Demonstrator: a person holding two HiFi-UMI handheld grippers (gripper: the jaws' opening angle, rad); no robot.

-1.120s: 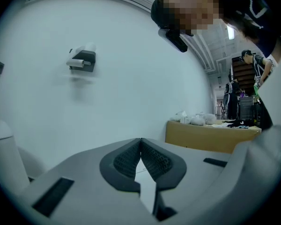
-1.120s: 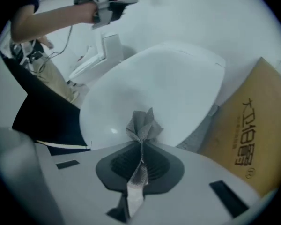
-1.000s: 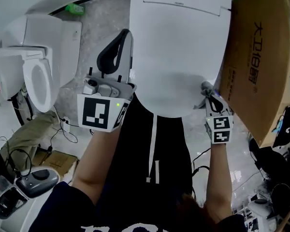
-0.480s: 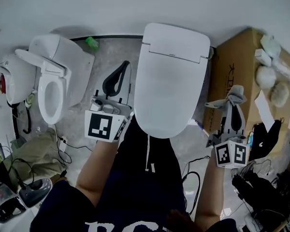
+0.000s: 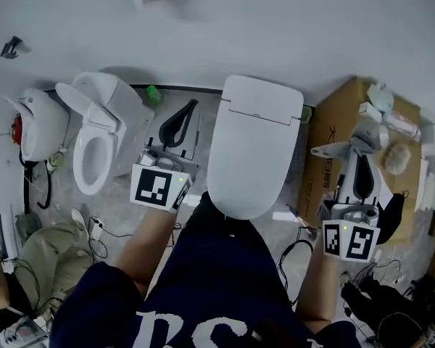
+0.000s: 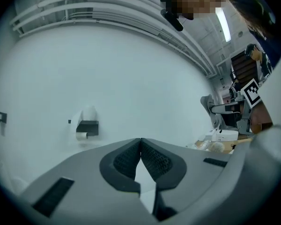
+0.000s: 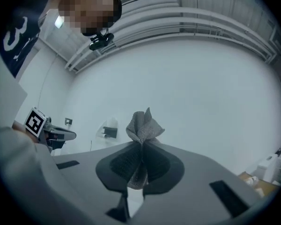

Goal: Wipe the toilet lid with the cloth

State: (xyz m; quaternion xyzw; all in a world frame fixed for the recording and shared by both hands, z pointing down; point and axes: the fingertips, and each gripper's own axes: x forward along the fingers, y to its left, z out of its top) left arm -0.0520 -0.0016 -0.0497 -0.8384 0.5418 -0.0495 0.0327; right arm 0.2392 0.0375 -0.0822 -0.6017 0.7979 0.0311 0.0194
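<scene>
On the left we see another toilet with its lid up. Next to it our left claw is shut tight with nothing in it, just beside the toilet lid, which is white, closed down and in the middle in front of us. On the right, our right claw pinches the grey cloth and holds it over a brown cardboard box, away from the lid.
</scene>
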